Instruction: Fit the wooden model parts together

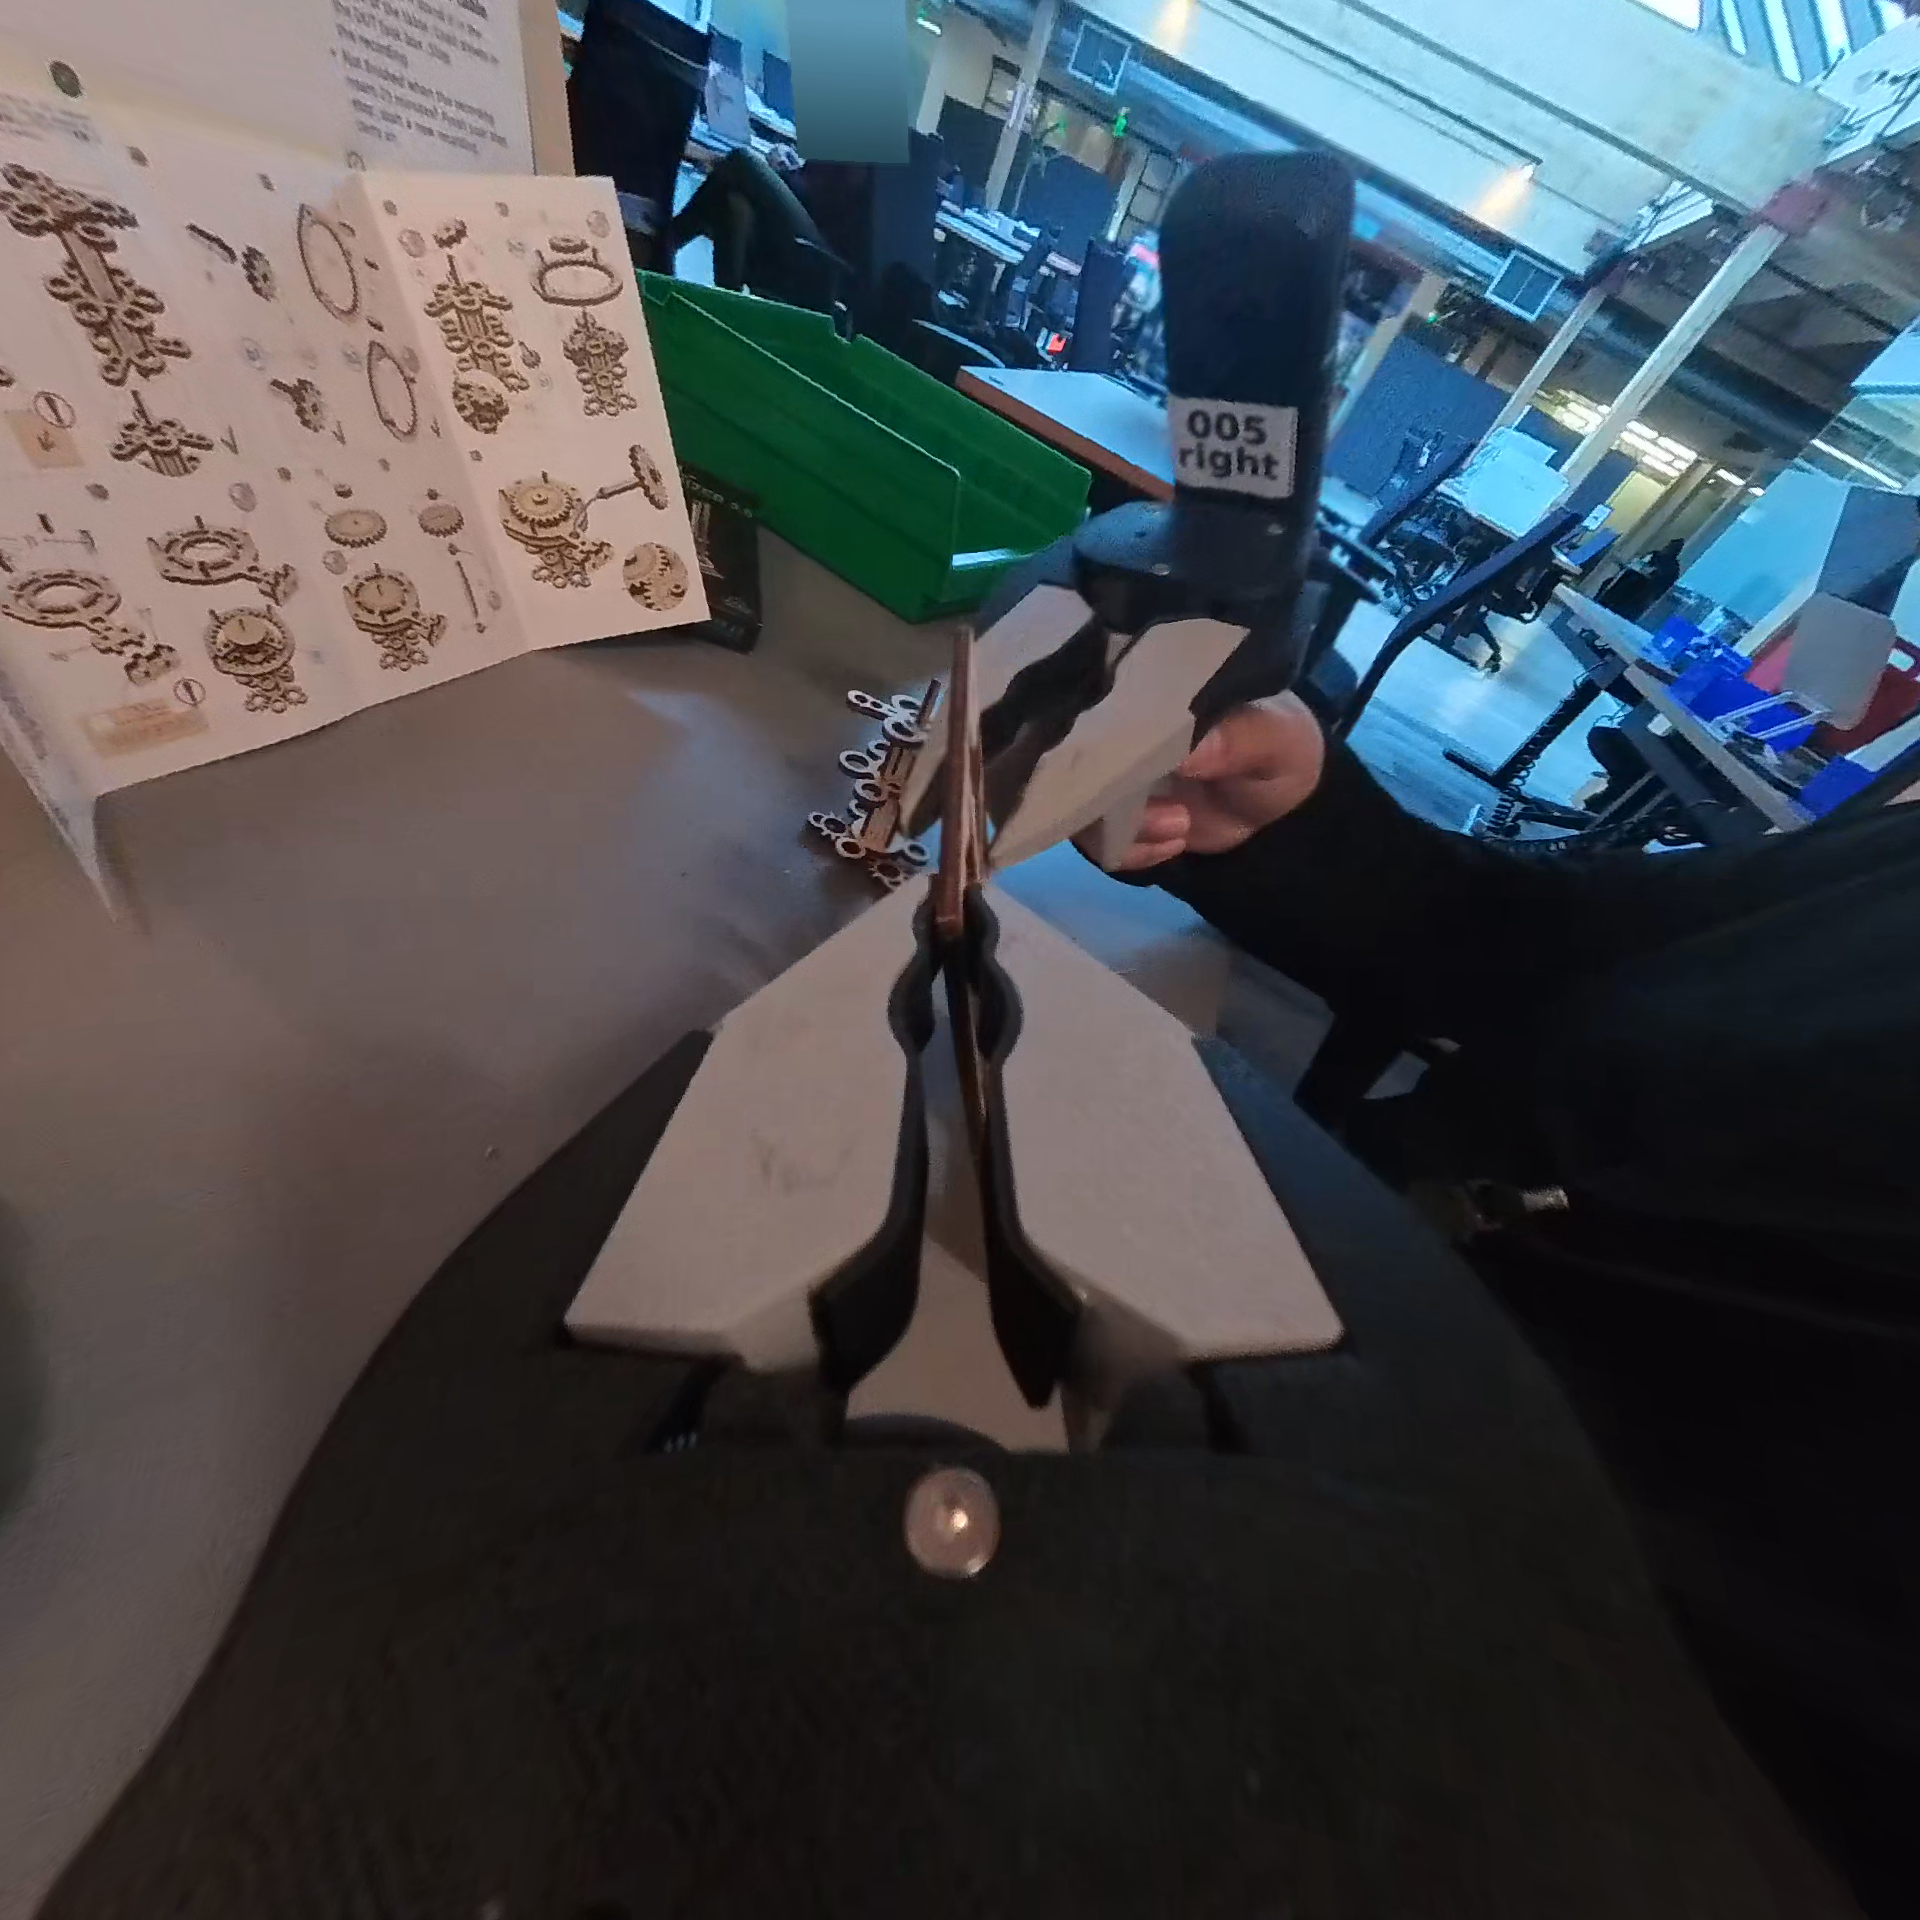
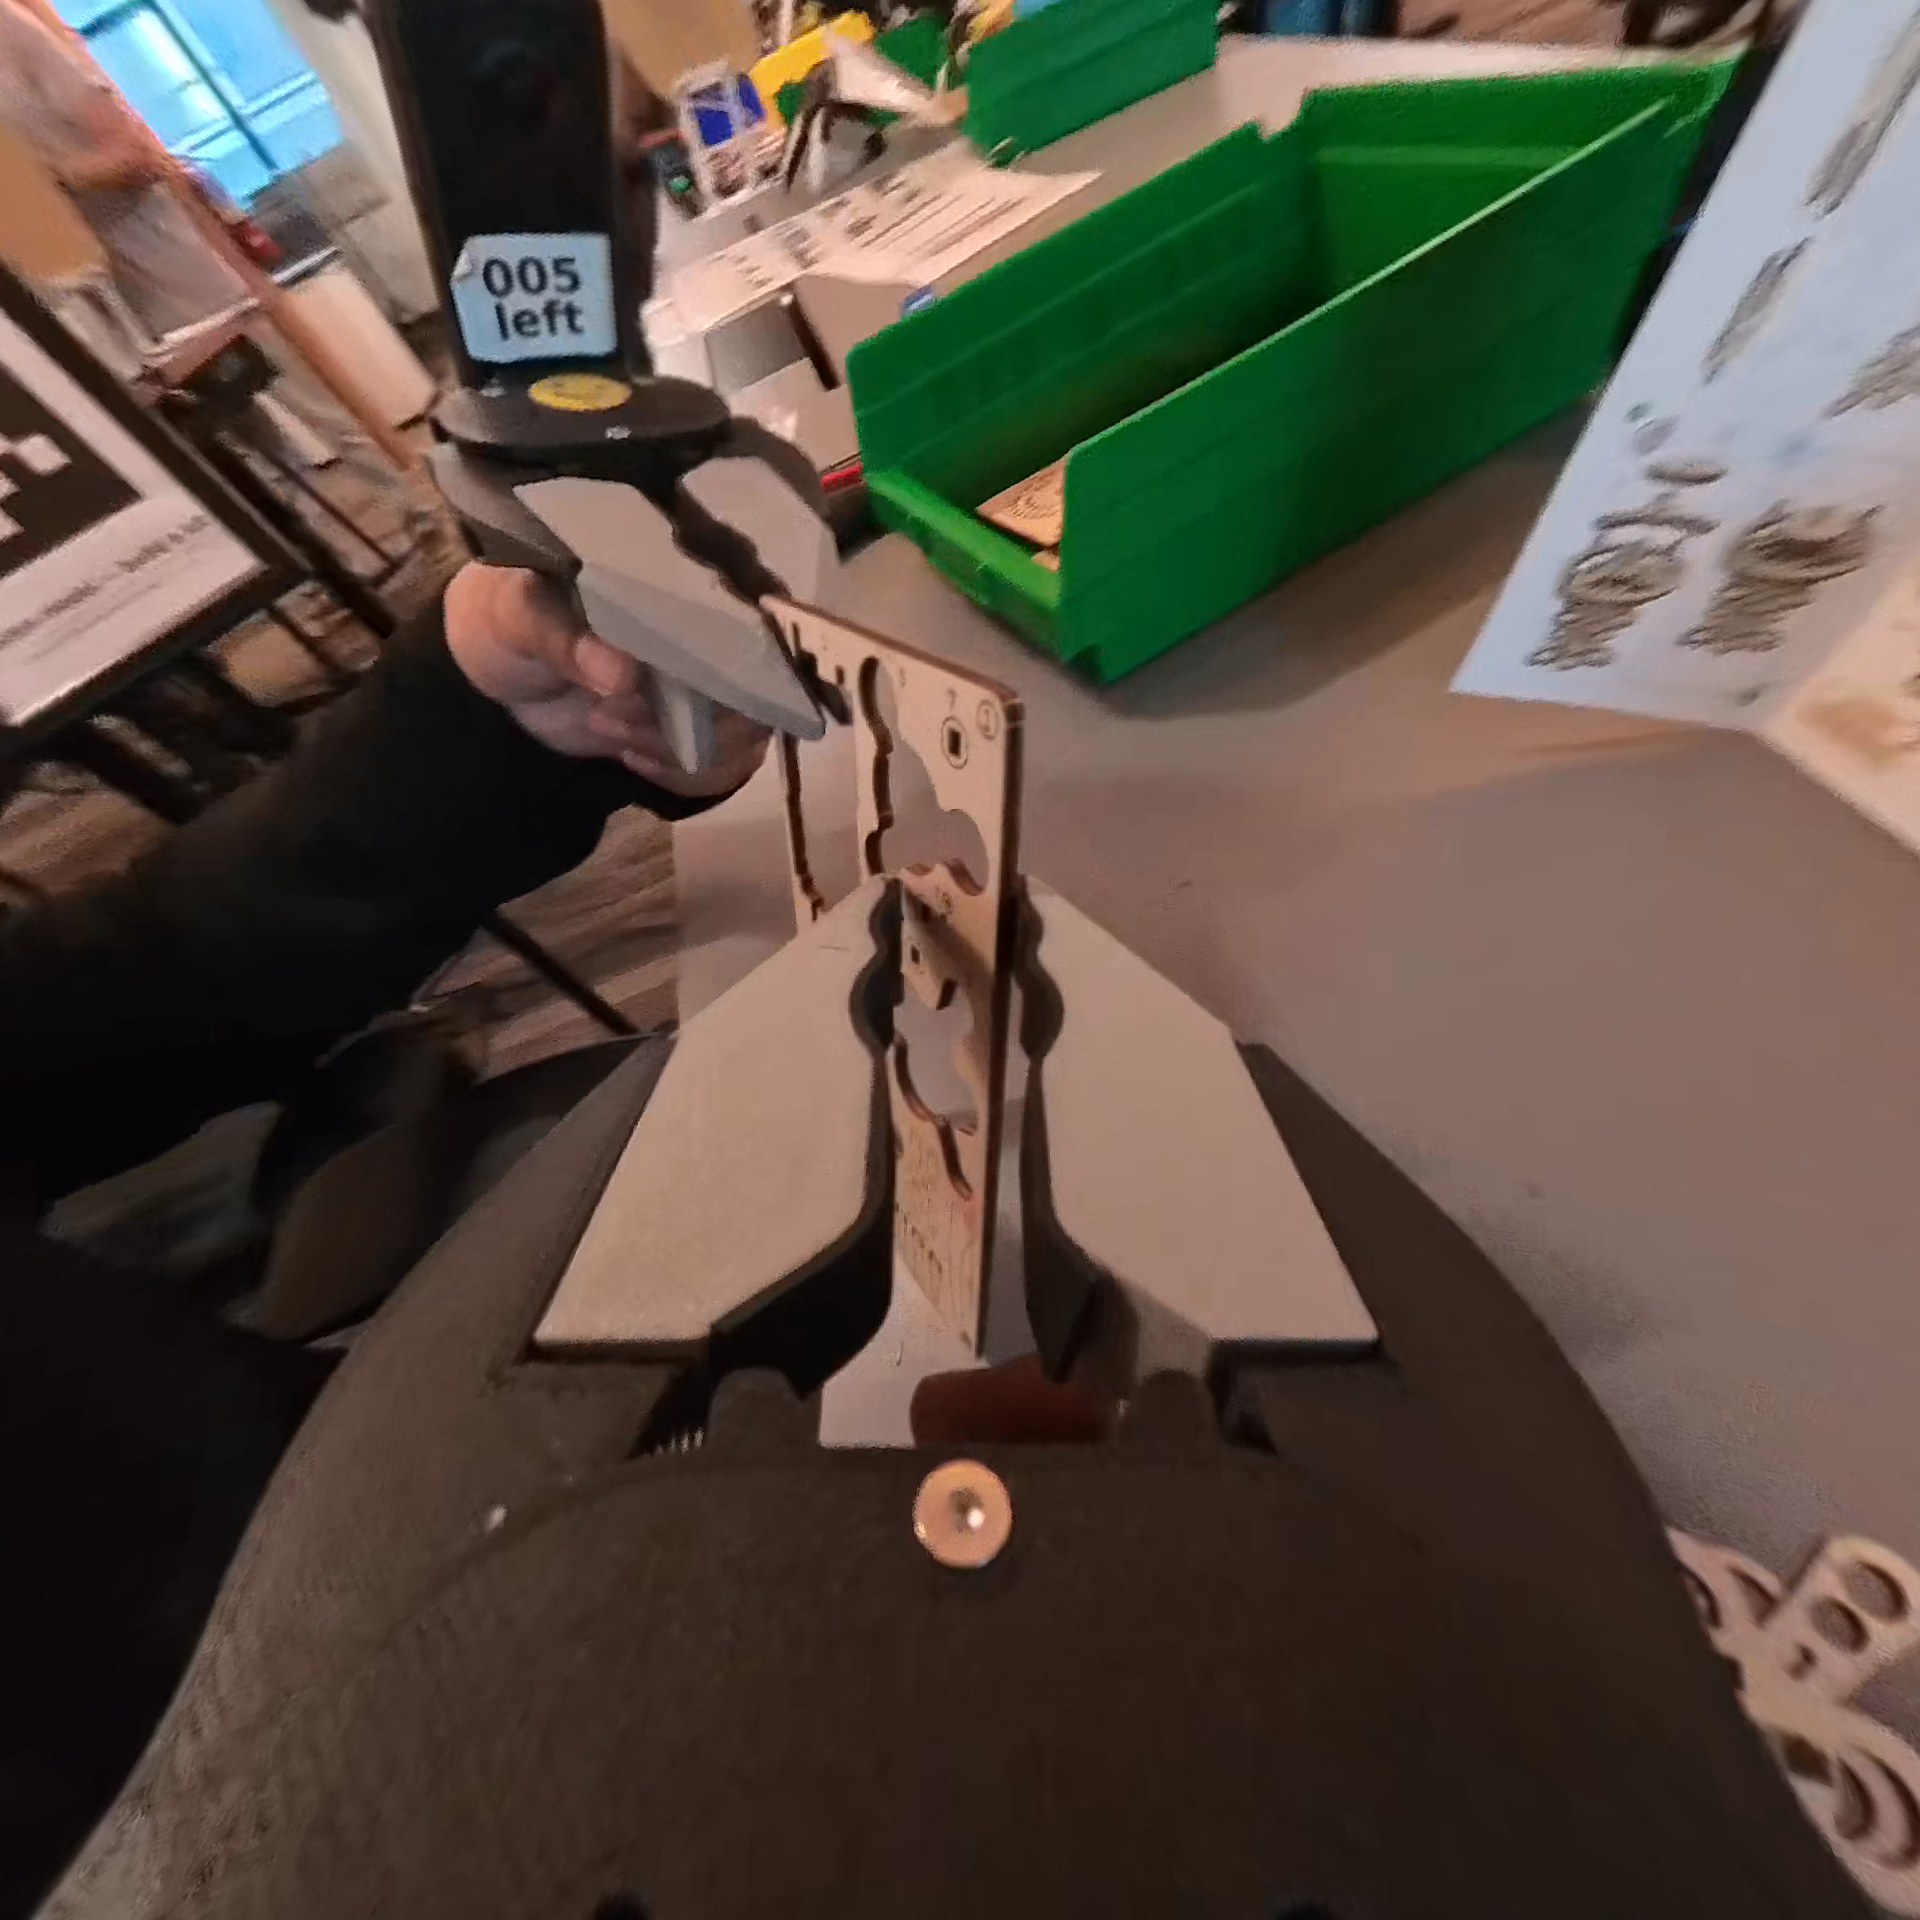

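A thin laser-cut wooden sheet [image 2: 930, 691] with several cut-out holes stands upright above the grey table [image 2: 1403, 935]. In the left wrist view it shows edge-on [image 1: 961, 748]. My left gripper [image 1: 956, 920] is shut on the sheet's edge; the right wrist view shows it [image 2: 805, 707] clamped on the sheet's top left corner. My right gripper [image 2: 956, 904] is open, and the sheet passes between its fingers with a gap to the pads. It also shows in the left wrist view [image 1: 951, 836], straddling the sheet. An assembled wooden part with ring shapes [image 1: 873, 790] lies on the table behind.
A green bin [image 2: 1299, 395] stands at the back of the table. A folded instruction sheet [image 1: 312, 436] stands at the left. The ringed wooden part also shows at the lower right of the right wrist view [image 2: 1849, 1662]. A hand [image 1: 1247, 769] holds the right gripper. The gap from one gripper's tips to the other's is roughly 4 centimeters.
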`<act>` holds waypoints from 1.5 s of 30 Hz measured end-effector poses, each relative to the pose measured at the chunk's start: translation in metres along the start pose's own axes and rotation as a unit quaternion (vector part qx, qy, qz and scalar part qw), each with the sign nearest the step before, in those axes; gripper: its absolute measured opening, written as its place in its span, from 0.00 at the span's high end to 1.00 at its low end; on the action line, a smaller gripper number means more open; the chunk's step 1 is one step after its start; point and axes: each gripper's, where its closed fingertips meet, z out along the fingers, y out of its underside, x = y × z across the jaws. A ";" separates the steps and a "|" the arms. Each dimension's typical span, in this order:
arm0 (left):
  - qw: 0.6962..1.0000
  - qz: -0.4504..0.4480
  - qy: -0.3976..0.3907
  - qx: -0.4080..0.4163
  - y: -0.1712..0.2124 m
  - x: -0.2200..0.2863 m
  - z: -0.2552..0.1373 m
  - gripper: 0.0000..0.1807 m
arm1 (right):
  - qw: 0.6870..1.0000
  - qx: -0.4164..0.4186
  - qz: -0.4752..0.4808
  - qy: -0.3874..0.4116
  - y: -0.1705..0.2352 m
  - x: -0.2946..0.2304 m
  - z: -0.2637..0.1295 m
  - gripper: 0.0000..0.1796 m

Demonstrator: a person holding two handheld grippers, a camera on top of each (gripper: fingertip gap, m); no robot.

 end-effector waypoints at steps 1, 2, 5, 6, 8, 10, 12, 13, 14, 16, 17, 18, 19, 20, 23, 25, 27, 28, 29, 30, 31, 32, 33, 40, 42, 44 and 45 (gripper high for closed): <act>1.000 0.003 -0.003 -0.002 0.000 0.000 -0.002 1.00 | 1.000 0.001 -0.003 -0.011 0.000 -0.002 0.000 0.92; 1.000 0.006 -0.001 -0.004 0.000 0.001 -0.003 1.00 | 1.000 0.005 -0.009 -0.022 -0.001 -0.006 0.000 0.93; 0.998 0.014 -0.010 -0.061 0.006 0.001 -0.010 0.91 | 0.998 0.007 -0.022 -0.062 -0.004 -0.022 -0.003 0.98; 0.995 0.023 -0.019 -0.097 0.010 0.000 -0.012 0.82 | 0.998 0.007 -0.026 -0.065 -0.006 -0.025 -0.003 1.00; 0.987 0.059 -0.009 -0.149 0.010 0.010 -0.015 0.70 | 0.997 0.003 -0.046 -0.064 -0.008 -0.028 -0.004 1.00; 0.978 0.089 -0.007 -0.191 0.006 0.018 -0.011 0.68 | 0.995 -0.005 -0.071 -0.070 -0.008 -0.031 -0.003 1.00; 0.963 0.122 -0.028 -0.240 0.005 0.012 -0.006 0.70 | 0.993 -0.010 -0.086 -0.083 -0.007 -0.037 -0.003 1.00; 0.956 0.128 -0.028 -0.264 0.006 0.010 -0.004 0.72 | 0.992 -0.012 -0.088 -0.090 -0.007 -0.039 -0.003 1.00; 0.950 0.125 -0.016 -0.285 0.008 0.011 -0.001 0.78 | 0.992 -0.013 -0.088 -0.091 -0.007 -0.039 -0.003 1.00; 0.939 0.117 0.019 -0.322 0.016 0.020 0.006 0.93 | 0.992 -0.009 -0.081 -0.092 -0.007 -0.039 -0.003 1.00; 0.934 0.125 0.020 -0.334 0.020 0.021 0.009 0.98 | 0.993 -0.006 -0.076 -0.089 -0.007 -0.037 -0.004 1.00; 0.933 0.127 0.019 -0.335 0.020 0.021 0.012 0.99 | 0.994 -0.001 -0.072 -0.080 -0.007 -0.033 -0.005 0.98; 0.935 0.128 0.008 -0.332 0.019 0.020 0.014 0.99 | 0.995 0.007 -0.071 -0.074 -0.007 -0.030 -0.007 0.98; 0.935 0.128 0.003 -0.330 0.019 0.020 0.016 0.99 | 0.995 0.013 -0.073 -0.064 -0.005 -0.028 -0.009 0.98; 0.940 0.115 -0.010 -0.321 0.018 0.019 0.018 1.00 | 0.995 0.033 -0.087 -0.033 -0.004 -0.023 -0.011 0.97; 0.943 0.102 -0.017 -0.317 0.018 0.017 0.019 1.00 | 0.995 0.041 -0.094 -0.015 -0.004 -0.020 -0.010 0.96; 0.944 0.095 -0.022 -0.316 0.019 0.016 0.020 1.00 | 0.994 0.045 -0.096 -0.005 -0.004 -0.018 -0.010 0.95; 0.944 0.093 -0.025 -0.315 0.018 0.015 0.021 0.99 | 0.994 0.047 -0.096 -0.001 -0.004 -0.016 -0.009 0.95; 0.945 0.091 -0.027 -0.313 0.018 0.014 0.022 1.00 | 0.994 0.049 -0.097 0.002 -0.004 -0.015 -0.009 0.95; 0.945 0.090 -0.027 -0.312 0.018 0.014 0.022 1.00 | 0.994 0.052 -0.101 0.005 -0.004 -0.014 -0.009 0.94; 0.946 0.089 -0.026 -0.312 0.018 0.014 0.022 1.00 | 0.993 0.054 -0.105 0.007 -0.004 -0.014 -0.009 0.94; 0.946 0.087 -0.025 -0.312 0.018 0.013 0.023 1.00 | 0.993 0.056 -0.108 0.009 -0.003 -0.014 -0.009 0.94; 0.947 0.084 -0.023 -0.310 0.018 0.013 0.023 1.00 | 0.992 0.057 -0.109 0.008 -0.003 -0.015 -0.010 0.94; 0.948 0.076 -0.018 -0.309 0.016 0.015 0.024 0.99 | 0.994 0.063 -0.087 -0.019 -0.003 -0.017 -0.012 0.96; 0.948 0.077 -0.021 -0.309 0.015 0.013 0.024 0.99 | 0.994 0.062 -0.090 -0.011 -0.003 -0.015 -0.012 0.96; 0.948 0.073 -0.021 -0.308 0.014 0.013 0.024 0.99 | 0.994 0.062 -0.095 -0.003 -0.003 -0.015 -0.012 0.96; 0.949 0.070 -0.021 -0.307 0.013 0.013 0.025 1.00 | 0.993 0.062 -0.096 0.001 -0.003 -0.015 -0.012 0.96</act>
